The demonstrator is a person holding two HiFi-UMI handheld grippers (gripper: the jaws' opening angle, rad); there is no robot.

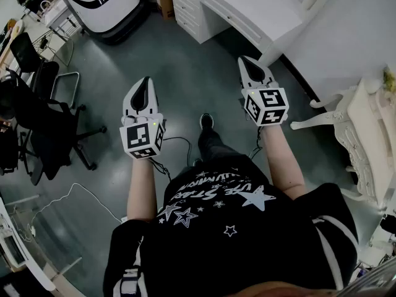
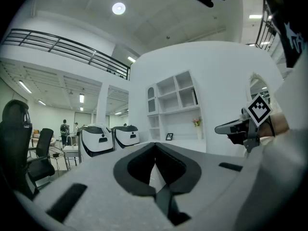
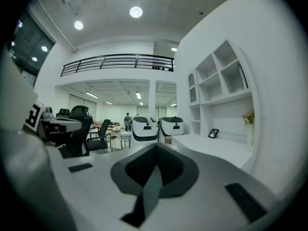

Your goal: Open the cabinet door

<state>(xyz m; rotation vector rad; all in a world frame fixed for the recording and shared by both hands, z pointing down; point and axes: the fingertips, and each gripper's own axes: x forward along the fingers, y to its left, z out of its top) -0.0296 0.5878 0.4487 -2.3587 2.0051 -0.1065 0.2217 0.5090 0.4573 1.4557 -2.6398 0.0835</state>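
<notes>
I hold both grippers level over the dark floor, apart from any furniture. My left gripper [image 1: 146, 79] [image 2: 155, 144] is shut with nothing in it. My right gripper [image 1: 245, 59] [image 3: 155, 146] has its jaws met at the tip and is empty too. Ahead to the right stands a white shelf unit [image 2: 175, 105] [image 3: 219, 81] with a small arched cabinet door [image 2: 151, 100] [image 3: 192, 88] at its upper left. Below it runs a white counter with drawers [image 1: 198, 11]. The right gripper [image 2: 236, 126] also shows at the right edge of the left gripper view.
Black office chairs [image 1: 43, 122] stand at the left. A large white machine [image 1: 102, 2] sits at the back left. An ornate white chair [image 1: 365, 135] is at the right. Cables [image 1: 179, 142] lie on the floor by my feet. People [image 2: 64, 128] stand far off.
</notes>
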